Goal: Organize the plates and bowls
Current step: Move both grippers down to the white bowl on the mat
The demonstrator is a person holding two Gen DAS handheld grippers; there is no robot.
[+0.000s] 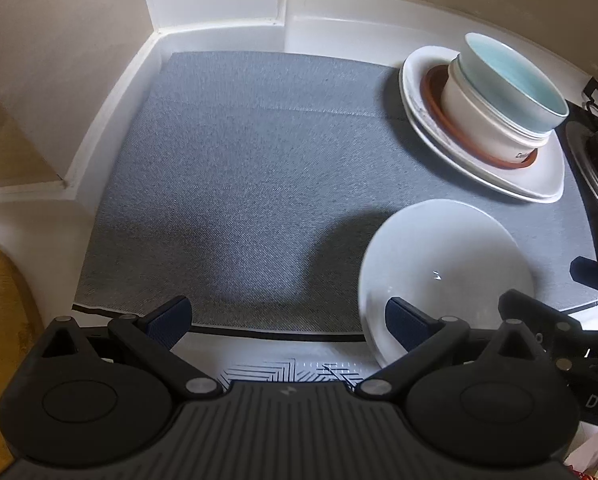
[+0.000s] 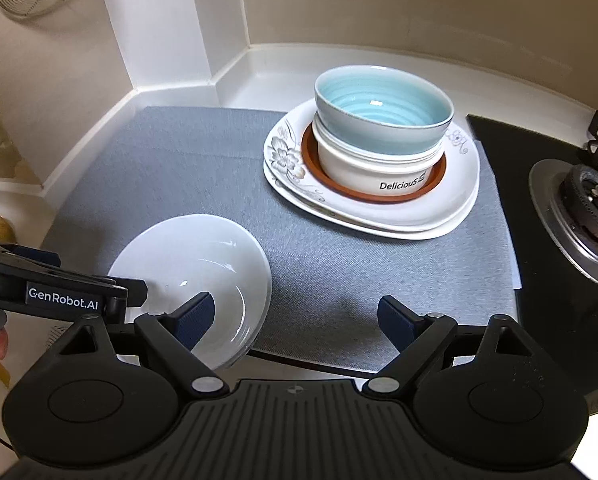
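White shallow bowl sits apart from the stack on the grey mat; both grippers—left gripper, right gripper—gape wide, empty. Pinch its near rim squarely; lift level.

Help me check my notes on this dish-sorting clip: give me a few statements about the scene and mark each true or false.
1. The pale blue ribbed ceramic bowl sits on top of the stack. True.
2. The white bowl printed "Delicious" rests directly on the grey fabric mat. False: it sits in a brown round saucer on white floral plates.
3. The shallow white glossy dish lies apart from the stack. True.
4. The right claw grips the shallow dish. False: its jaws are open and hold nothing.
5. A gas burner is to the right of the mat. True.
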